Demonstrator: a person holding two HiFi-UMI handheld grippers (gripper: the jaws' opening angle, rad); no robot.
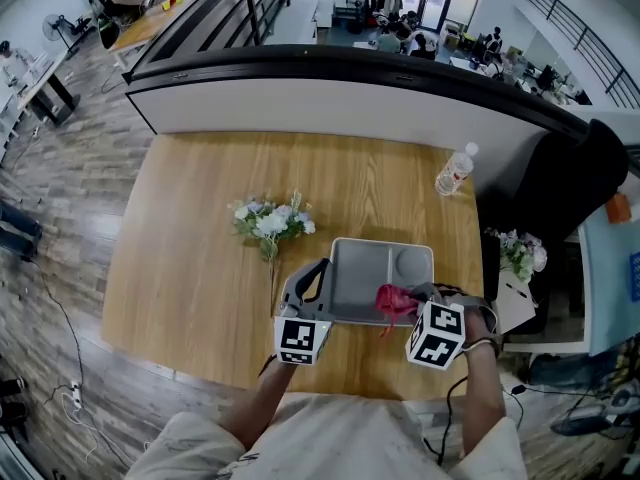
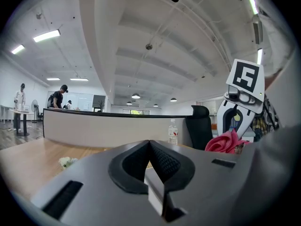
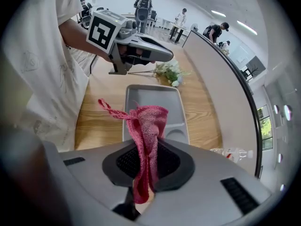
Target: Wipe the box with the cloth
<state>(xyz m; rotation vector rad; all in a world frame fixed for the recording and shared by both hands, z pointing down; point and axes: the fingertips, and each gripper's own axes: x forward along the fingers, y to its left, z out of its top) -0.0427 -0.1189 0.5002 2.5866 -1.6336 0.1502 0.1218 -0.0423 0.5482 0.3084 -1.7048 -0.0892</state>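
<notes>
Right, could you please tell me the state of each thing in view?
right gripper: shut on cloth.
cloth: bunched, pinched between its jaws.
left gripper: shut, empty.
box: open-topped, empty.
bottle: upright, capped.
flowers: lying flat.

Site: open-plan office | We note: people at desks (image 1: 405, 33) | balcony railing (image 1: 580, 18) | black office chair (image 2: 201, 126) | ceiling strip lights (image 2: 46, 36) | long partition counter (image 1: 330, 93).
</notes>
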